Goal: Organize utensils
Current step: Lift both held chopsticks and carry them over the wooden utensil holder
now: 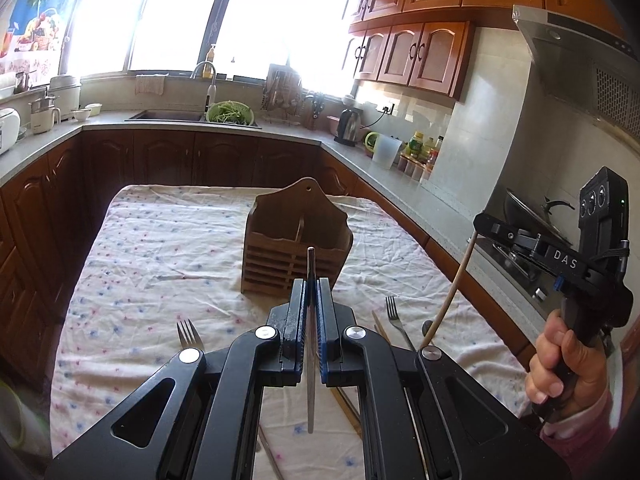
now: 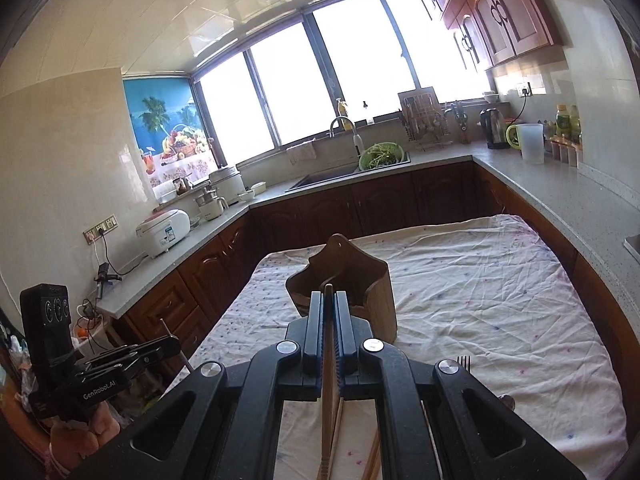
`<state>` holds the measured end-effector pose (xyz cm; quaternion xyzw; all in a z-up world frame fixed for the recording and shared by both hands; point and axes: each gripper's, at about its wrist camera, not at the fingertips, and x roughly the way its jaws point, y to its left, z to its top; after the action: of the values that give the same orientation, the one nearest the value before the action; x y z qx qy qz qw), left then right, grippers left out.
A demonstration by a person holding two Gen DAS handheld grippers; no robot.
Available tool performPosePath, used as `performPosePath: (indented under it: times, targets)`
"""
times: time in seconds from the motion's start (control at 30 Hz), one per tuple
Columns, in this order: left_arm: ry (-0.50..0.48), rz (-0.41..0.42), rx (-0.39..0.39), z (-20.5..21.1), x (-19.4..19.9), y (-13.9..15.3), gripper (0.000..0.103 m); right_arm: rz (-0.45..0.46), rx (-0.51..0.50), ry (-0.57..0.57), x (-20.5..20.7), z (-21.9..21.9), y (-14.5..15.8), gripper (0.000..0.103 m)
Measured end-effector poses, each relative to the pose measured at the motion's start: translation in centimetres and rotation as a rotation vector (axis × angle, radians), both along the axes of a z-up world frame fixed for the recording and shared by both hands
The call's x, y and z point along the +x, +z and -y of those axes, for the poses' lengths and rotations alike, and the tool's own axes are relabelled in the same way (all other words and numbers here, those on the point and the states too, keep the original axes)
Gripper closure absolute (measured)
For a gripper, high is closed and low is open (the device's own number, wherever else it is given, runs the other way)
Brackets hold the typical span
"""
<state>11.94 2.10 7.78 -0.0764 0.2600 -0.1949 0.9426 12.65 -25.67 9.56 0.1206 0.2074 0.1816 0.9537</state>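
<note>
1. your left gripper (image 1: 311, 280) is clamped on a thin metal utensil (image 1: 311, 344), pinched partway along so one end pokes past the tips toward the wooden holder (image 1: 296, 240) (which utensil it is, i cannot tell).
2. your right gripper (image 2: 329, 312) is clamped on a flat wooden utensil (image 2: 330, 400), its long end hanging below the jaws, its tip aimed at the holder's open top.
3. the holder stands upright mid-bench on the flowered cloth (image 1: 160, 240), divider facing you, so each piece can drop into its own side.
4. two forks (image 1: 191, 334) (image 1: 394, 312) and some chopsticks (image 1: 380, 330) lie flat near you on the cloth, not yet sorted.
5. both pieces look poised for insertion; tilt them tip-down first.
</note>
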Motion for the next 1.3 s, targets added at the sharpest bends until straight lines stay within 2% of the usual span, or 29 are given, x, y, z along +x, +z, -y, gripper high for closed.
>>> performPosePath:
  times: [0.3, 0.53, 0.83, 1.03, 1.3]
  targets:
    - [0.036, 0.090, -0.001, -1.0, 2.8, 3.6, 0.099, 0.108, 0.039, -0.033, 3.0, -0.6, 3.4, 0.098]
    - [0.078, 0.181, -0.017, -1.9, 6.7, 7.0, 0.099, 0.201, 0.059, -0.084, 6.4, -0.7, 6.1, 0.098]
    - [0.125, 0.256, -0.028, -1.3, 12.0, 9.0, 0.099, 0.279, 0.056, -0.145, 10.8, -0.5, 7.5, 0.098]
    - [0.154, 0.287, -0.006, 0.2, 15.8, 8.0, 0.099, 0.279, 0.024, -0.173, 13.2, -0.7, 5.8, 0.098]
    - [0.195, 0.233, -0.022, 1.2, 20.0, 2.4, 0.099, 0.225, 0.012, -0.184, 16.0, -0.9, 1.2, 0.098]
